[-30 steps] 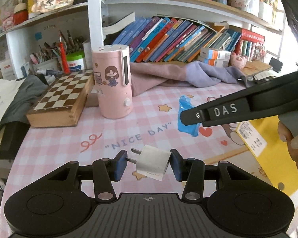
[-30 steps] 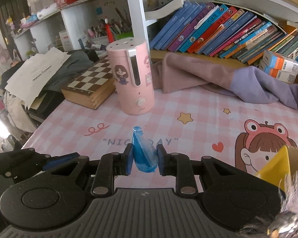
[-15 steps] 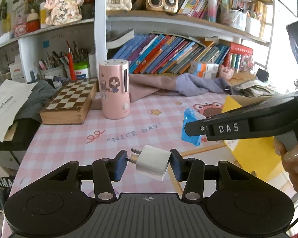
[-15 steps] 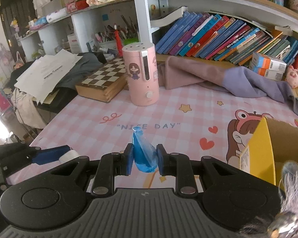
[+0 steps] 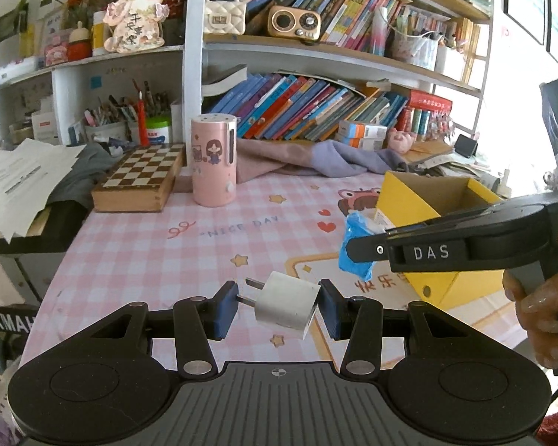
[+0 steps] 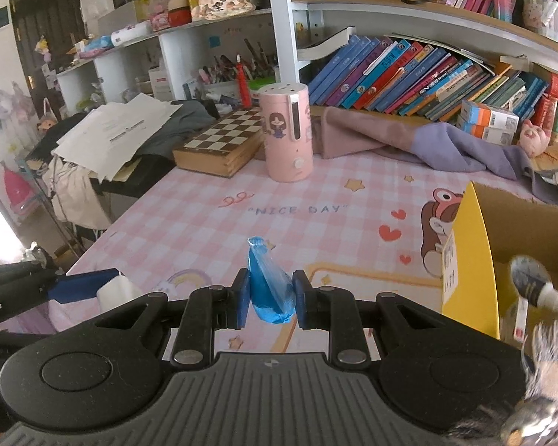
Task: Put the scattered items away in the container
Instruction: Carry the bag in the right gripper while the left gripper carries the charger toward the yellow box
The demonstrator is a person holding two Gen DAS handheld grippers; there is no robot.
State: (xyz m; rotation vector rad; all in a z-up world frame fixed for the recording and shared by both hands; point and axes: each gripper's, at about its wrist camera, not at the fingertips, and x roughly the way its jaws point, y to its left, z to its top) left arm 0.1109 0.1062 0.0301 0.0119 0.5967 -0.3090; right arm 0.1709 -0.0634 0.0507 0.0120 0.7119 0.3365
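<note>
The white plug adapter [image 5: 286, 304], a smooth rounded cube with two flat metal prongs pointing left, sits low in the centre of the left wrist view, clamped between the blue pads of the left gripper [image 5: 279, 308]: one pad presses on a prong tip, the other on the flat back face. In the right wrist view the right gripper [image 6: 271, 299] is closed tight on a crinkled blue plastic packet [image 6: 269, 284], glossy and teardrop-shaped, its twisted tip pointing up at mid-frame. The container, a yellow cardboard box [image 6: 468, 260] with a raw brown inside and an open top, stands at the right edge of that view, just beside the right gripper. A pink checked tablecloth [image 6: 189, 230] lies flat and mostly bare through the middle of the frame. Further up, a pink cylinder [image 6: 287, 132], a wooden chessboard box [image 6: 219, 146] and a crumpled purple cloth [image 6: 409, 139] line the far edge below the bookshelf.
</note>
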